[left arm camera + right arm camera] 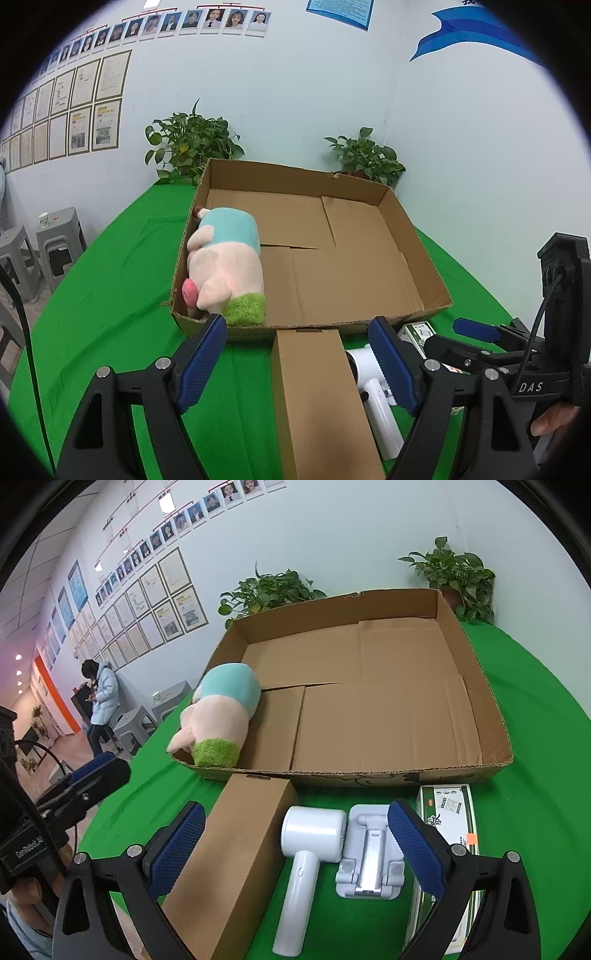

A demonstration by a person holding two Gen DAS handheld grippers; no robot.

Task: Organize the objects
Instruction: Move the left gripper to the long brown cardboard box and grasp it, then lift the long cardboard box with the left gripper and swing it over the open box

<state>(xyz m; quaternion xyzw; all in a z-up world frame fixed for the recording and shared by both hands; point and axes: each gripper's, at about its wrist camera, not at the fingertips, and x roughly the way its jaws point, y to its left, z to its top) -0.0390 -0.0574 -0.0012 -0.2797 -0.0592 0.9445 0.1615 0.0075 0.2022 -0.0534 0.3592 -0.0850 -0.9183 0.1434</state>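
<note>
From our left camera, we see a big open box [424, 273] on the green table [110, 295]. Its low walls go all the way round. Most of its floor is bare, from the middle over to the right wall. A soft toy pig [225, 266] lies inside, snug against the left wall. The pig lies long-ways from the near wall toward the far wall, with its green end at the near wall and its blue part farther in. Our left gripper [299, 365] has its blue fingers [203, 362] spread wide, and nothing is between them that they touch. A long brown carton [317, 398] lies under the gap, pointing from us straight to the box's near wall. A white hair dryer [373, 395] lies just to the right of the carton. Our right gripper [476, 332] shows at the right edge, but we cannot tell its state from here.

From our right camera, the box [480, 686] fills the middle, and its near wall runs across in front of us. The pig [218, 716] is in the near left corner, well apart from our right gripper [295, 853]. This gripper is spread wide too and holds nothing. Under it lie the carton [229, 853] on the left, then the hair dryer [306, 856], then a white folding stand [369, 856]. The dryer's handle points toward us. A flat green and white pack [450, 823] lies at the right, partly under the right finger [417, 849]. The things lie close side by side. There is bare green table [535, 775] to the right of the box.
</note>
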